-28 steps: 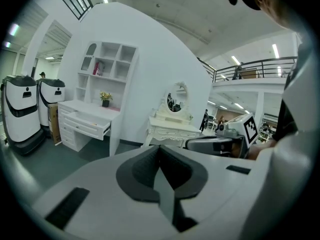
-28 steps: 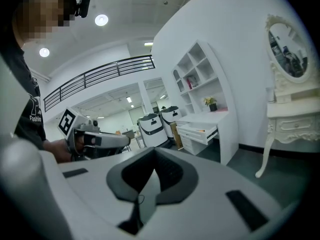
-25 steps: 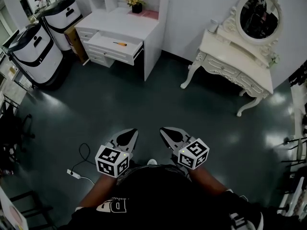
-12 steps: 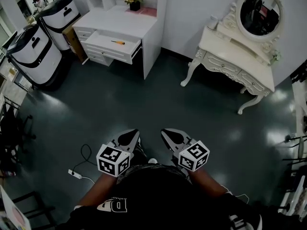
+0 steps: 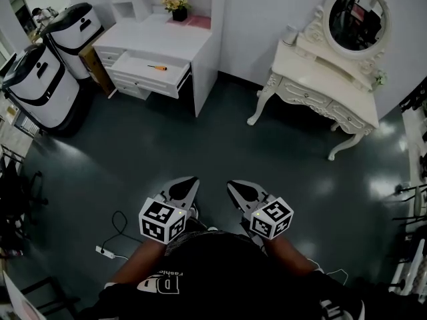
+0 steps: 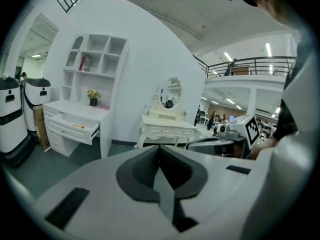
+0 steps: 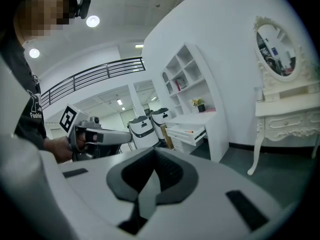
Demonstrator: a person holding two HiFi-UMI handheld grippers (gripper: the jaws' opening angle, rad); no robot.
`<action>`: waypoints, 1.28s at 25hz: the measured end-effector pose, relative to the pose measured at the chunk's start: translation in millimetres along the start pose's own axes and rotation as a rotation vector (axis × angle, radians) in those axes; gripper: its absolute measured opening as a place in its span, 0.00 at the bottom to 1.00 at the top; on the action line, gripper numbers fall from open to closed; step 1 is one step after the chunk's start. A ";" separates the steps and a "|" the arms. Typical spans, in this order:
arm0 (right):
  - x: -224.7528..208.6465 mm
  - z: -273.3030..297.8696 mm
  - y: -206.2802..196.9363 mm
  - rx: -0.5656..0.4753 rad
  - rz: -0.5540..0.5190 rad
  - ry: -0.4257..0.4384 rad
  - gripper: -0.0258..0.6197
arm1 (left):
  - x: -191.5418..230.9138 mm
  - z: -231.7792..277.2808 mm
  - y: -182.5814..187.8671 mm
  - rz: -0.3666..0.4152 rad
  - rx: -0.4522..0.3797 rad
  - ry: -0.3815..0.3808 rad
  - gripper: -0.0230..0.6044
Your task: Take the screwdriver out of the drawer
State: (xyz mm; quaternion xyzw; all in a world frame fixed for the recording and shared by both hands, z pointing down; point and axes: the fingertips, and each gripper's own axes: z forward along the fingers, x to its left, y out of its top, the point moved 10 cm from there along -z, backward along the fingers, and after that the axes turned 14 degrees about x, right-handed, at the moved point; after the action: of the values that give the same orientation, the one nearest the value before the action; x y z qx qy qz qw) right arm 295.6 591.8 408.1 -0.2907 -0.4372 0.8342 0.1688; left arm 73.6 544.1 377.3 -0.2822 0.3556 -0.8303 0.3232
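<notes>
An orange-handled screwdriver (image 5: pixel 157 66) lies in the open top drawer (image 5: pixel 143 82) of a white desk (image 5: pixel 167 35), far across the dark floor at the upper left of the head view. Both grippers are held close to the person's body, far from the desk. The left gripper (image 5: pixel 193 181) and the right gripper (image 5: pixel 230 185) are shut with nothing between their jaws. The left gripper view shows its closed jaws (image 6: pixel 159 149) and the screwdriver (image 6: pixel 78 126) small at the left. In the right gripper view the closed jaws (image 7: pixel 154 151) sit below the distant drawer (image 7: pixel 192 134).
A cream dressing table (image 5: pixel 327 79) with an oval mirror stands at the upper right. Two white-and-black machines (image 5: pixel 40 79) (image 5: pixel 70 25) stand left of the desk. A power strip with its cable (image 5: pixel 103 251) lies on the floor by the person's left side.
The person has stepped forward across the floor. The desk and dressing table have shifted slightly left and up in the head view. Both grippers stay shut and empty.
</notes>
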 end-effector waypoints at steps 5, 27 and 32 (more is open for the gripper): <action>-10.2 29.7 19.0 0.005 0.001 0.010 0.05 | 33.3 0.2 -3.0 -0.042 0.027 0.027 0.06; -56.1 221.7 164.0 0.074 -0.076 -0.008 0.05 | 253.6 26.8 92.9 -0.048 -0.024 0.036 0.06; -65.2 257.8 189.0 0.064 -0.073 -0.036 0.05 | 295.5 35.6 110.4 -0.028 -0.023 0.006 0.06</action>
State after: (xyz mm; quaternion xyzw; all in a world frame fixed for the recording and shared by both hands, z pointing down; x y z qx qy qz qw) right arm 177.7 288.1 389.4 -0.2541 -0.4235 0.8461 0.2004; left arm -51.1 252.3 383.5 -0.2884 0.3621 -0.8315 0.3070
